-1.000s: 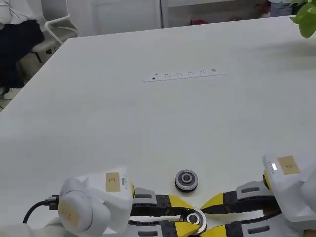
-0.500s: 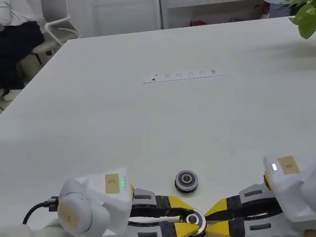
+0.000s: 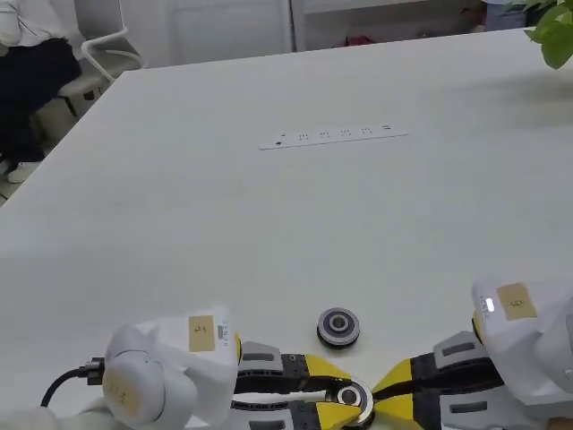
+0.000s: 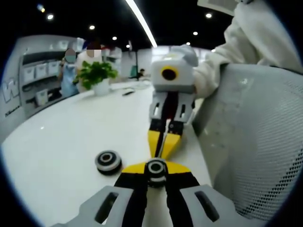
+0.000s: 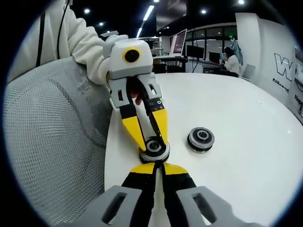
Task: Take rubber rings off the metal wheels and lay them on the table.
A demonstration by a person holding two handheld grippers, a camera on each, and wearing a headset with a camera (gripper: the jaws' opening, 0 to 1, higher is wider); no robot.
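My left gripper (image 4: 156,169) clamps the near wheel (image 5: 154,149). My right gripper (image 5: 155,166), jaws closed, touches its rim. This wheel and the far wheel (image 3: 338,327) look ringed: 0 of 2 done.

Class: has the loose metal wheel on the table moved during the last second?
No. The loose black-rimmed metal wheel keeps its place below the white socket strip.
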